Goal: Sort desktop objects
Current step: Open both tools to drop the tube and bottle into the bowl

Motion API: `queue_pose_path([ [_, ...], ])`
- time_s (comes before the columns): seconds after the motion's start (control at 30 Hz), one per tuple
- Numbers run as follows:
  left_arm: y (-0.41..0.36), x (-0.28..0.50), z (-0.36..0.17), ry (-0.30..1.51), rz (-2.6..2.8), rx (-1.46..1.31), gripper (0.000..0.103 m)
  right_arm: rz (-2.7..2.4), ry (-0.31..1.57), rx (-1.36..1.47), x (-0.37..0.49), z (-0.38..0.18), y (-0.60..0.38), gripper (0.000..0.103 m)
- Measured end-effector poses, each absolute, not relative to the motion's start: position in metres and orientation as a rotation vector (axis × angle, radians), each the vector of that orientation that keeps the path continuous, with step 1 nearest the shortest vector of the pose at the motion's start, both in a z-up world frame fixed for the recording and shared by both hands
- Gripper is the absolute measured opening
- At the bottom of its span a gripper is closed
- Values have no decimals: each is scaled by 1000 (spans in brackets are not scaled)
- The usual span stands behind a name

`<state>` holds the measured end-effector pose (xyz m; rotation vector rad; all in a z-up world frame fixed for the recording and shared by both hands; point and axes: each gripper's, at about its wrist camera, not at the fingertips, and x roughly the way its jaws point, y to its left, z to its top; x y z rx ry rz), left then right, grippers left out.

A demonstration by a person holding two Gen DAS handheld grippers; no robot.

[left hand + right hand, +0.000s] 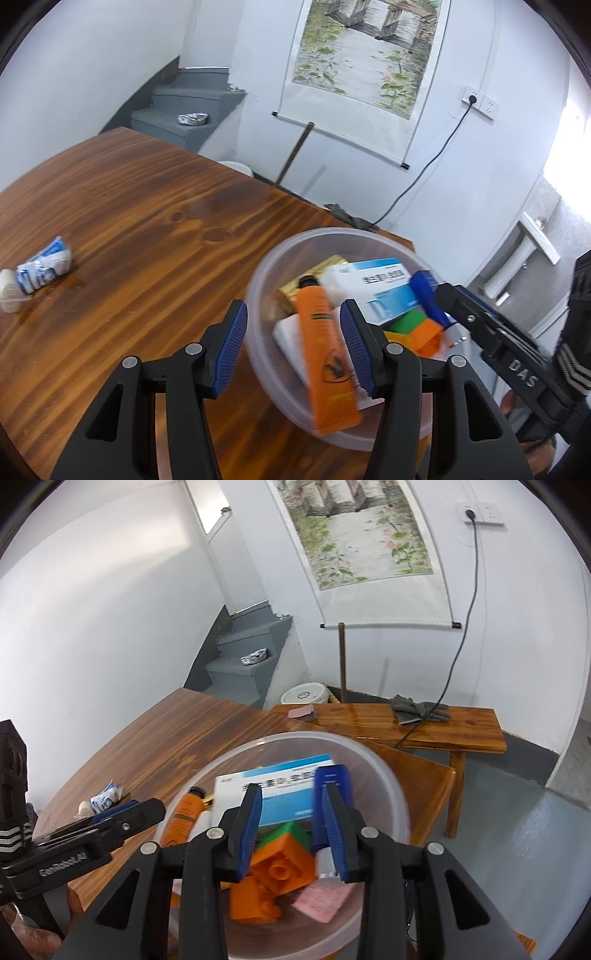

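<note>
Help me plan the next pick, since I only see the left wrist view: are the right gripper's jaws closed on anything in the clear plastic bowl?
Observer: No. The right gripper is open over the clear plastic bowl, jaws apart above an orange studded building block.
Operator: Anything low in the bowl I can't see?
Observer: A pink paper slip lies on the bowl's floor beside that block.
Operator: And beyond the table?
Observer: A wooden bench with grey gloves on it.
</note>
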<state>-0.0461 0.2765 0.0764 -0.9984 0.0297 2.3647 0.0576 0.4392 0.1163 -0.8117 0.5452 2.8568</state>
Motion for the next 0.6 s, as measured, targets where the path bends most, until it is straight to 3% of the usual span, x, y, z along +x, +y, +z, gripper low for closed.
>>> queue_pose_path([
  [0.3, 226, -65, 76, -35, 2477, -1042, 56, 2969, 471, -840, 44, 125, 390, 38],
  [0.43, 198, -76, 73, -102, 2520, -1088, 56, 3028, 442, -865, 38, 126, 363, 49],
  [0.6, 167, -85, 69, -144, 2586, -1118, 56, 3090, 377, -894, 32, 126, 331, 50],
])
